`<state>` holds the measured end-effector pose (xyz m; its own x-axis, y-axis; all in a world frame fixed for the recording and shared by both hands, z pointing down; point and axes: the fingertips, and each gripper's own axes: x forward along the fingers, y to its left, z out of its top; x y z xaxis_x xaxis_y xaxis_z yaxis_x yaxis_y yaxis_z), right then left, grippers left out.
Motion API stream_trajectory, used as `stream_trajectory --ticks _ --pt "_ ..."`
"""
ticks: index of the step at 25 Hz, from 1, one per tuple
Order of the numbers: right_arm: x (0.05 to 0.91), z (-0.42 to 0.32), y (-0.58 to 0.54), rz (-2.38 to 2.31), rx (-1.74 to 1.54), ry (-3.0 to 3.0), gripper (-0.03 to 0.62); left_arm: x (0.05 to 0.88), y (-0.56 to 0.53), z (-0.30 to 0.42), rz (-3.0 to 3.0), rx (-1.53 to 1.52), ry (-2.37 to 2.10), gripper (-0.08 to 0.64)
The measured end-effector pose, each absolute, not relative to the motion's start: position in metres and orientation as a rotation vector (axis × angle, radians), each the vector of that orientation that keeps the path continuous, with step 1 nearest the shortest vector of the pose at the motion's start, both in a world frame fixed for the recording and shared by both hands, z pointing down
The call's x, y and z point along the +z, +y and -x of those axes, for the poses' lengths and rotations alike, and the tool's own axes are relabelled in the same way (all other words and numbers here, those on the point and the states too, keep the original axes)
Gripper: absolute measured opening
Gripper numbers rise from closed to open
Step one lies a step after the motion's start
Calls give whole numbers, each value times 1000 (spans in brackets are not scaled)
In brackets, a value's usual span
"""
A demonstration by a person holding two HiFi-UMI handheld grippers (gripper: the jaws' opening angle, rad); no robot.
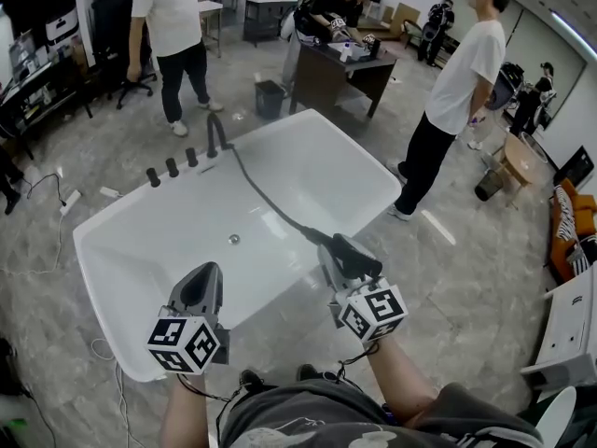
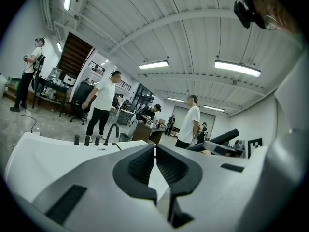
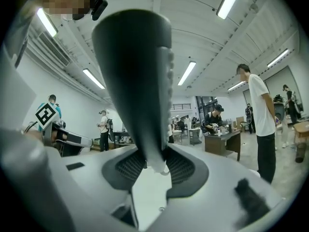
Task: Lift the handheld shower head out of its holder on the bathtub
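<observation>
Where the shower head (image 1: 353, 253) is: clear of the tub deck, held above the near right rim of the bathtub (image 1: 93, 278).
Right gripper (image 1: 347, 271): fingers (image 3: 123, 168) pinching the lower end of the shower head's dark handle.
Left gripper (image 1: 203, 286): fingers (image 2: 140, 166) pressed together with nothing between them, over the tub's near edge.
Hose (image 1: 270, 208): runs from beside the faucet (image 1: 216, 138) across the basin to the head, and looks to have a little slack.
Doing it well: probably a firm pinch and a gentle pull, stopping before the hose draws taut, since the smooth handle could slip.
</observation>
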<state>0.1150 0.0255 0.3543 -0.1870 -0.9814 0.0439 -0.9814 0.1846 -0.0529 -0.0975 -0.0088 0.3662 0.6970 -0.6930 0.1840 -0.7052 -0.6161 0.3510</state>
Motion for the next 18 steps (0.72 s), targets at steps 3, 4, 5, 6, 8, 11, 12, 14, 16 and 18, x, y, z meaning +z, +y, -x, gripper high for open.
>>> stream_trajectory --ticks 3,4,5,6,8,11,12,14,16,18 --pt "353 -115 26 -1987 119 -2432 140 363 -5 88 -2508 29 -1085 21" --pt "353 -116 26 -1982 121 -2435 140 362 -3 85 -2512 28 -1083 21" --pt "353 -116 28 -1978 121 -2437 140 361 0 82 -2516 30 -1081 21" --pt "353 -117 29 -1974 119 -2439 140 361 3 79 -2520 32 -1080 21" --pt "350 -120 30 -1965 110 -2446 140 359 7 73 -2528 35 -1083 21" --pt "346 -120 31 -1949 97 -2459 141 355 9 73 -2534 35 -1103 21" --pt "346 -118 31 -1943 94 -2462 140 354 8 75 -2531 31 -1109 21" --pt "345 -114 31 -1933 92 -2469 140 354 5 80 -2526 26 -1120 21" --pt "346 -110 31 -1922 91 -2472 140 353 4 81 -2527 22 -1124 21" --pt "346 -110 31 -1915 85 -2472 140 352 3 79 -2532 19 -1120 21"
